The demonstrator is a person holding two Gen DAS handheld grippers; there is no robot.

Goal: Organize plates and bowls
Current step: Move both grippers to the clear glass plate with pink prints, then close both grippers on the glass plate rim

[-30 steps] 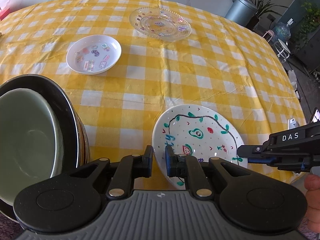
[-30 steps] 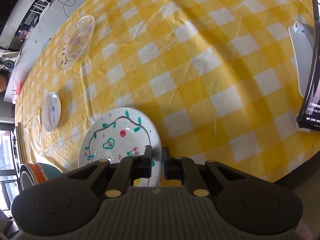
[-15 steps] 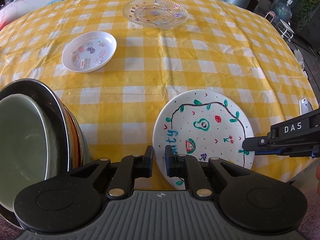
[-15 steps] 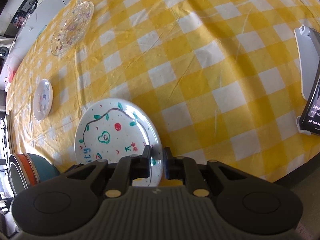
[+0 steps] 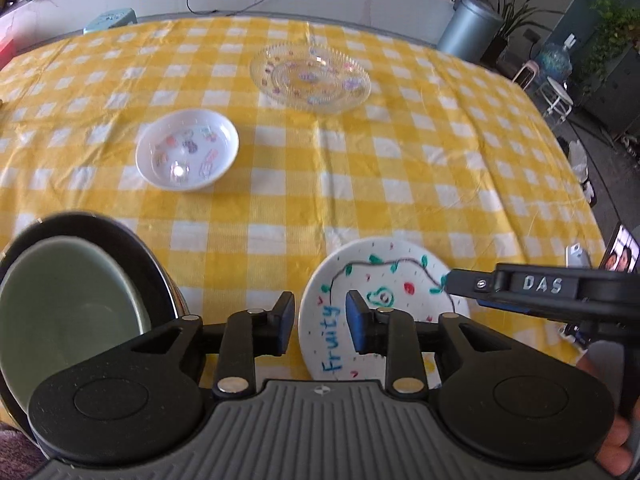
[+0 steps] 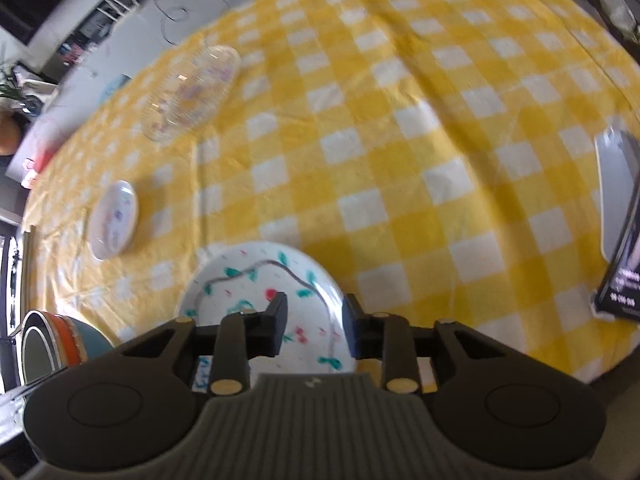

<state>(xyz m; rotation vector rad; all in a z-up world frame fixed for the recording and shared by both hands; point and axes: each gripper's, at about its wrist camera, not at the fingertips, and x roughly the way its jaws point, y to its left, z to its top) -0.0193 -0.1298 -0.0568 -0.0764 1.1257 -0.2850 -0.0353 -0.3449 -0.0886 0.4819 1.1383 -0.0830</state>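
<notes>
Both grippers parted since earlier: left gripper (image 5: 320,318), right gripper (image 6: 314,320) | fruit plate (image 5: 384,280) partly hidden | right view blurred

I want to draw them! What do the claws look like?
Each claw, left and right, is black with a ribbed grey base, round black discs, brass-coloured pins and blue pads. The right claw's side reads "DAS" in white.

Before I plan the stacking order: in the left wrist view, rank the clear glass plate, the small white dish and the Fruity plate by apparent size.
1. Fruity plate, partly hidden and nearest the camera, so unsure.
2. Clear glass plate, farthest, perhaps truly as large.
3. Small white dish.
</notes>
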